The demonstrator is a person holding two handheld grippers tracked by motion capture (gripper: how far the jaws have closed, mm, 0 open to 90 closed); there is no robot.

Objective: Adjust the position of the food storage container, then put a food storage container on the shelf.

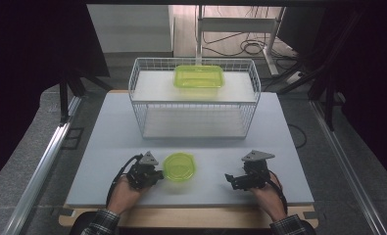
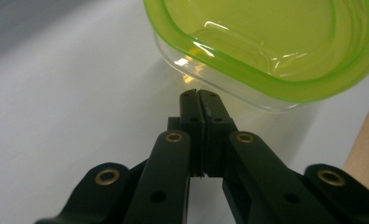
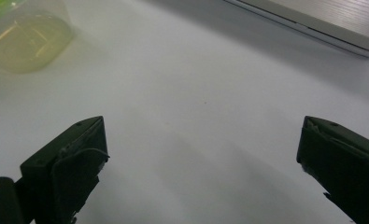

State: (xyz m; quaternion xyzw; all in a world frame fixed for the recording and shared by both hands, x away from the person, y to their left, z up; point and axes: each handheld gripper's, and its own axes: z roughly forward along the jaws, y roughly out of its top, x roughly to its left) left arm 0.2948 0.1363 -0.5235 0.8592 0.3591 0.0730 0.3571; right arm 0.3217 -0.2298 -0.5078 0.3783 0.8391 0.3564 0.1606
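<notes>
a small green-lidded clear container [image 1: 180,167] sits near the front of the white bench [image 1: 108,147], touching the empty, fully closed left hand-held gripper [image 1: 157,172]; likely light, stiff and slick, best gripped under the lid rim, while the right hand-held gripper [image 1: 229,179] gapes wide.

Dim room, wooden floor [image 1: 230,41], cables [image 1: 252,47]

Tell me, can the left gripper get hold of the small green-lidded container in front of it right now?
Probably not yet. The left gripper sits right beside the small container with nothing between them, but its jaws are shut, so it would have to open them before gripping the rim.
</notes>
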